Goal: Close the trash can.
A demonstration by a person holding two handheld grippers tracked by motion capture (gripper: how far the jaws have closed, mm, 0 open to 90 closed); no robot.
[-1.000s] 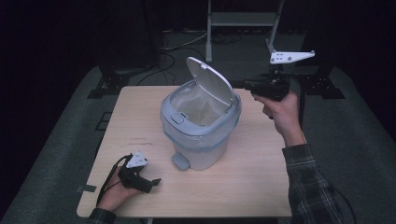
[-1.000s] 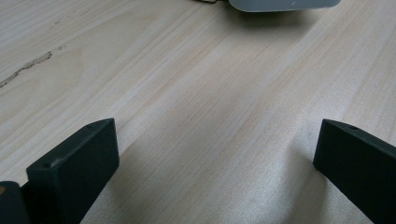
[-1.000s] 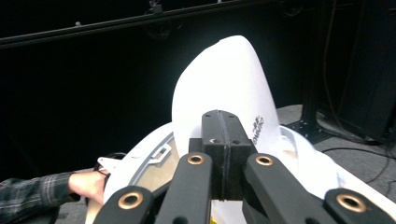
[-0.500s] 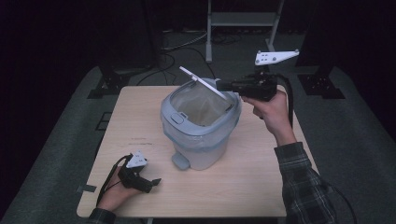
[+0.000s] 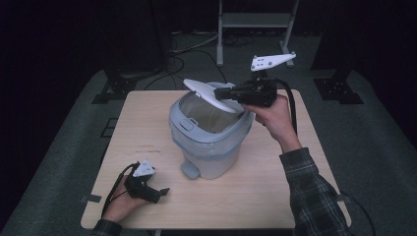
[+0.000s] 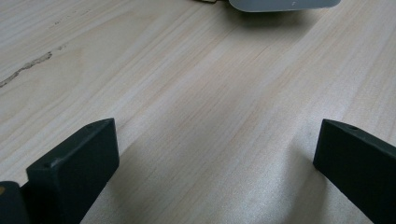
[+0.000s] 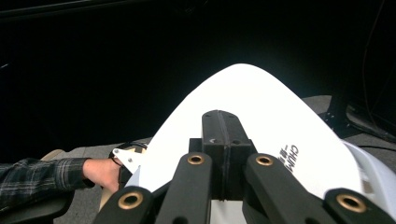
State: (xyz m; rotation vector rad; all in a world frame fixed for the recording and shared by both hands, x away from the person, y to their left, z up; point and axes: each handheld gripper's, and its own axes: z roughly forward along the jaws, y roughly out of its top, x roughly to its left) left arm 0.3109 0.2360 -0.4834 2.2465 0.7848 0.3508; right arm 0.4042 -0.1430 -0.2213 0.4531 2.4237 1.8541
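A pale grey pedal bin [image 5: 209, 142] stands in the middle of the wooden surface [image 5: 275, 191]. Its white lid [image 5: 209, 94] is tilted halfway over the opening, hinged at the far right side. The right gripper [image 5: 220, 93] rests on top of the lid with its jaws pressed together, nothing between them. The left gripper [image 5: 162, 191] lies near the front left corner of the surface, well apart from the bin, its jaws spread wide over bare wood.
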